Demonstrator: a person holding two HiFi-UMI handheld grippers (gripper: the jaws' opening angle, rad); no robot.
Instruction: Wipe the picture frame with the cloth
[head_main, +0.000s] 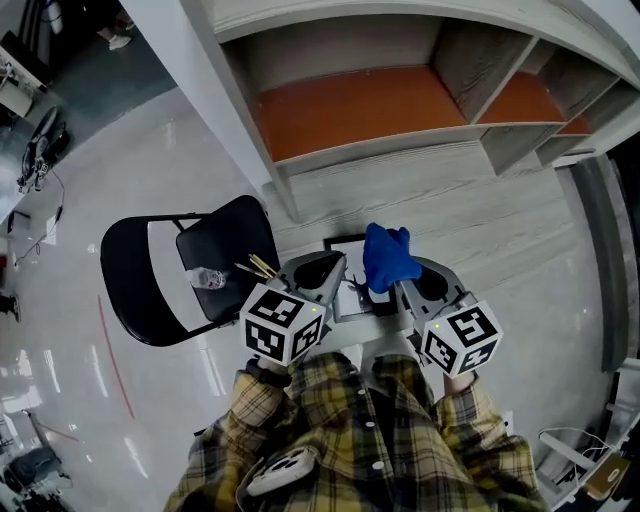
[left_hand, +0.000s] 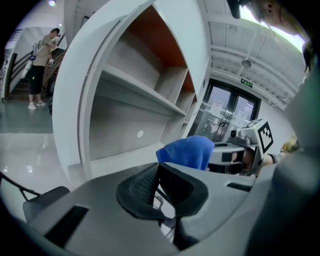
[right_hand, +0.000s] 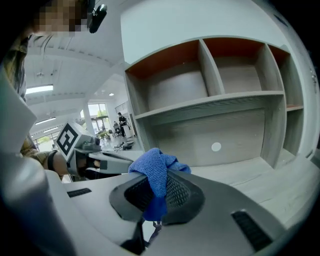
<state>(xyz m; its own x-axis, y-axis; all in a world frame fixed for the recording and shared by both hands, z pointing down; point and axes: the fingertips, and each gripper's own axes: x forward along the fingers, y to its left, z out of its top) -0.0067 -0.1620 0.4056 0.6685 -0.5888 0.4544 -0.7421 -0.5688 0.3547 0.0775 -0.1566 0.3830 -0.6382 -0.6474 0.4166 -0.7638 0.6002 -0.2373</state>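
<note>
In the head view both grippers are held close in front of the person's plaid shirt. My left gripper is shut on the left edge of a small dark-rimmed picture frame, which hangs in the air between the two grippers. In the left gripper view its pads meet, with a pale sliver of the frame below them. My right gripper is shut on a blue cloth, which bunches up above the jaws and hangs through them. The cloth sits just right of the frame's upper corner.
A white shelf unit with orange-brown panels and empty compartments stands straight ahead. At the left is a black folding chair with a small bottle and thin sticks on its seat. A person stands far off.
</note>
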